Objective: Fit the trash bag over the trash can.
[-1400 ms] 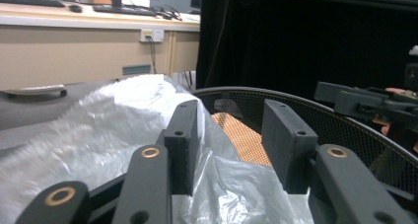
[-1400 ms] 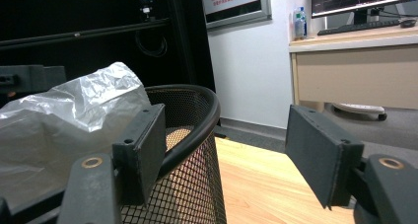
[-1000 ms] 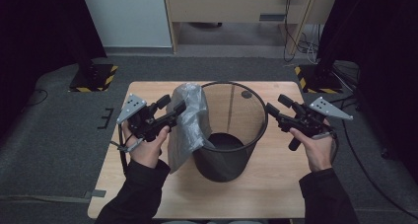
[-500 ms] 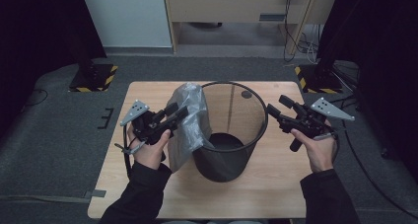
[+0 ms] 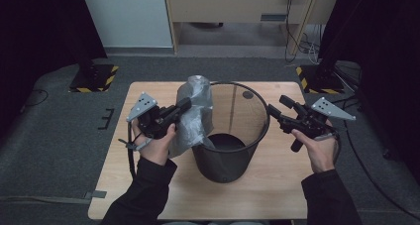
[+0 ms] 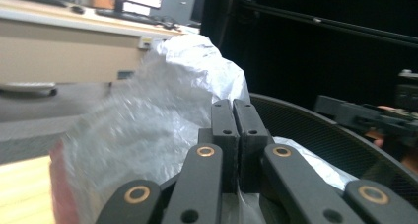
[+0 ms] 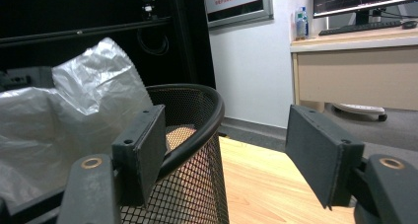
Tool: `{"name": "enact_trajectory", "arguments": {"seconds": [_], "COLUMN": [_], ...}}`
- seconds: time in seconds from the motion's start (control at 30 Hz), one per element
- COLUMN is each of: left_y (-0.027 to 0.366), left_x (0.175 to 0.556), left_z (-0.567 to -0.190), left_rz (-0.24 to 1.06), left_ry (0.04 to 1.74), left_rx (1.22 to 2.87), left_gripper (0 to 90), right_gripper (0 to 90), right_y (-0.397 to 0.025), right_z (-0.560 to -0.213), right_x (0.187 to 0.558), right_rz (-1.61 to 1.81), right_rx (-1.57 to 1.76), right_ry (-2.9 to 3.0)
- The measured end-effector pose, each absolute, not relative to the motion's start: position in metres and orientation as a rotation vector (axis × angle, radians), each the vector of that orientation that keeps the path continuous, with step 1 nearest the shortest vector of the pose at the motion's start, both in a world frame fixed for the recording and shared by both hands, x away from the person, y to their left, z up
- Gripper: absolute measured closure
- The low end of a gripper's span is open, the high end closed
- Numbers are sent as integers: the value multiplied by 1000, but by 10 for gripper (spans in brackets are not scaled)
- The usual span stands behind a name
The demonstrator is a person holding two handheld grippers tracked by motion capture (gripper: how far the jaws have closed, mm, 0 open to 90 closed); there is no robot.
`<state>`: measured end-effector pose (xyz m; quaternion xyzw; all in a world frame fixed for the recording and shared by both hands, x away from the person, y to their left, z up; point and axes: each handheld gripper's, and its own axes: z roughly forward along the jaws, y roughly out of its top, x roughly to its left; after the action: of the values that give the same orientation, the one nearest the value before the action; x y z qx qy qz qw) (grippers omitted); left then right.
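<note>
A black mesh bin [image 5: 223,160] stands upright in the middle of the wooden table [image 5: 277,190]. A crumpled clear plastic bag [image 5: 195,111] hangs over the bin's left rim, part of it inside and part rising above. My left gripper [image 5: 185,104] is shut on the bag's upper edge just left of the rim. In the left gripper view the jaws [image 6: 235,110] are pressed together against the bag [image 6: 148,125], with the bin [image 6: 320,140] behind. My right gripper [image 5: 277,105] is open beside the bin's right rim. Its jaws [image 7: 226,135] hold nothing, next to the bin [image 7: 192,184] and the bag [image 7: 88,95].
Bare tabletop lies in front of the bin and on both sides. A beige desk [image 5: 237,7] stands beyond the table. Two yellow-and-black striped stand bases [image 5: 94,79] sit on the grey floor at the far corners. Cables [image 5: 346,106] trail at the right.
My left gripper has shifted slightly toward the bin with the bag, and the bag's top stands a little higher. The right gripper has hardly moved.
</note>
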<state>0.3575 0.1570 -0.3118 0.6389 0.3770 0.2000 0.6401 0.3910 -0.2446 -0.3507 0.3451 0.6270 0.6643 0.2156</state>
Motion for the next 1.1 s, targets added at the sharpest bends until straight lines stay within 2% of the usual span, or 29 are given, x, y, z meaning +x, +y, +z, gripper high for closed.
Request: {"name": "enact_trajectory", "arguments": {"seconds": [0.27,0.57,1.0,1.1], "left_y": [124,118,128,130], "left_x": [356,351,353,352], "left_z": [-306,-312,-313,-315], "left_rz": [457,464,504,498], "left_ry": [783,776,766,764], "left_rx": [1528,1589,1628,1608], "left_gripper": [890,880,661,656], "right_gripper": [321,321,320,322], "right_y": [-243,-244,-250,-250], "right_z": [-353,-354,-356,-356], "right_x": [391,390,389,389], "right_rz": [1847,1856,1865,1867], "right_rx": [954,952,967,970], "right_ry": [1740,1731,1719,1713]}}
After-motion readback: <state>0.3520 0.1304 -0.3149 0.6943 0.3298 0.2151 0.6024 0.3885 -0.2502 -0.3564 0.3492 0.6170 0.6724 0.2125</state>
